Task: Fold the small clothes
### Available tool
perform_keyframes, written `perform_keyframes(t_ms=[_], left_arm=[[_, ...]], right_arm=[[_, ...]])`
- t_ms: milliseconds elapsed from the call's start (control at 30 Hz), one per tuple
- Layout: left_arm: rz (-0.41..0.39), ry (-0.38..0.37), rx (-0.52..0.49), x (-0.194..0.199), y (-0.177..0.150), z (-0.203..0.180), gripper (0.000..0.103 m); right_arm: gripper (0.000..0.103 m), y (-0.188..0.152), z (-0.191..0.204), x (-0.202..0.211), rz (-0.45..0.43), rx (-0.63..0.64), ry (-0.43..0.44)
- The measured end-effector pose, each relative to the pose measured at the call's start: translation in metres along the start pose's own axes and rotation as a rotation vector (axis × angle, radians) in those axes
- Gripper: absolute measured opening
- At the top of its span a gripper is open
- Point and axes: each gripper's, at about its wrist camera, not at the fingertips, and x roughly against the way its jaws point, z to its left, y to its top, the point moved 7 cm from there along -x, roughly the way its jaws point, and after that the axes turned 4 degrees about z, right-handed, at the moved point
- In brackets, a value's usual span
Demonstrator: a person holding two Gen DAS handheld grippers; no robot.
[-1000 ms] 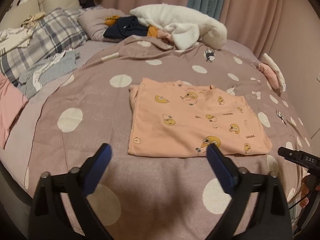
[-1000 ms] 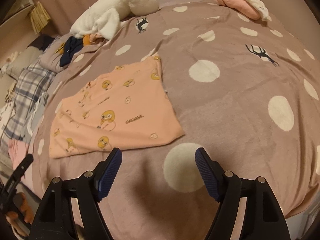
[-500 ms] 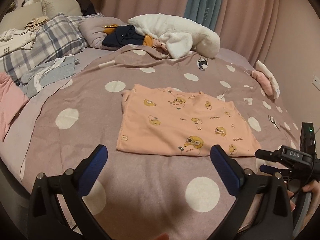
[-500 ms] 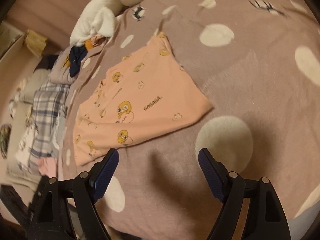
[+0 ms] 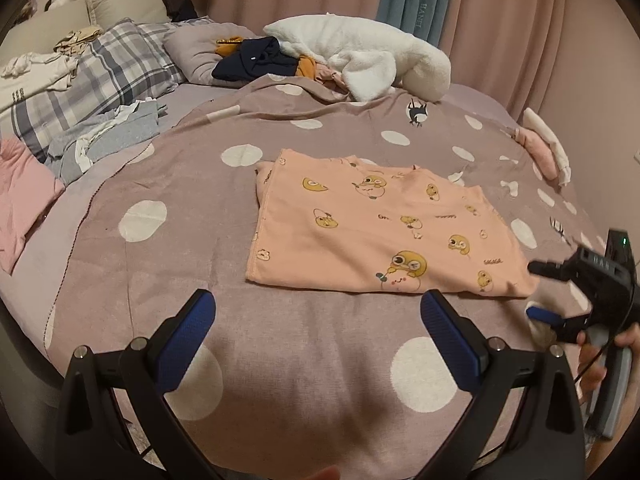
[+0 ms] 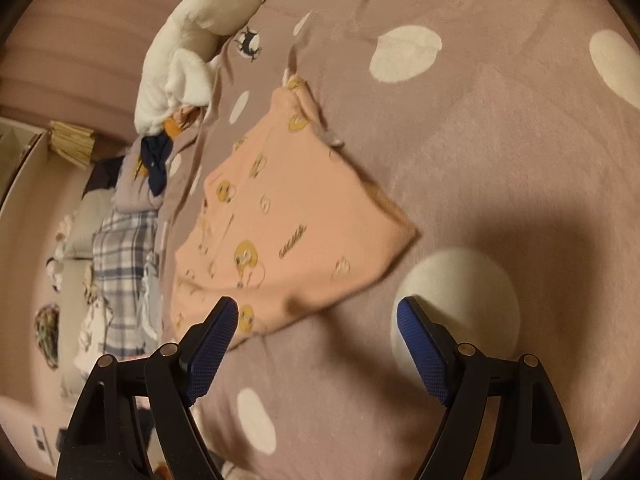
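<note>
A peach garment with yellow duck prints (image 5: 380,224) lies flat, folded into a rectangle, on the mauve polka-dot blanket (image 5: 168,264). It also shows in the right wrist view (image 6: 280,236). My left gripper (image 5: 318,320) is open and empty, a little short of the garment's near edge. My right gripper (image 6: 318,320) is open and empty, tilted, low over the garment's near right corner. It shows in the left wrist view (image 5: 548,292) at the right, beside that corner.
A white fleece blanket (image 5: 360,56), dark navy and orange clothes (image 5: 256,60) and plaid pillows (image 5: 100,76) lie at the bed's head. Grey and pink clothes (image 5: 108,140) lie at the left. A folded pink and white item (image 5: 544,152) sits at the far right edge.
The right gripper has rolled and moved in toward the garment's near right corner. The left gripper has drawn back and lifted slightly. The garment has not moved.
</note>
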Motion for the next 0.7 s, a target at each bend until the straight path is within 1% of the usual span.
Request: perform_keyframes(t_ms=[67, 233, 367, 467, 700], left_arm=[[0.007, -0.006, -0.001, -0.003, -0.001, 0.000, 0.102], [0.025, -0.016, 0.016, -0.009, -0.002, 0.003, 0.102], [0.020, -0.014, 0.023, -0.011, -0.002, 0.006, 0.102], [0.007, -0.020, 0.030, -0.010, 0.000, 0.007, 0.102], [0.017, -0.024, 0.043, -0.015, 0.000, 0.010, 0.102]], right_arm=[[0.082, 0.005, 0.001, -0.003, -0.001, -0.009, 0.010], [0.082, 0.017, 0.001, -0.014, 0.007, -0.062, 0.070], [0.082, 0.024, 0.003, -0.021, 0.003, -0.067, 0.114], [0.082, 0.027, 0.003, -0.023, -0.005, -0.065, 0.106], [0.082, 0.034, 0.002, -0.029, -0.026, -0.044, 0.072]])
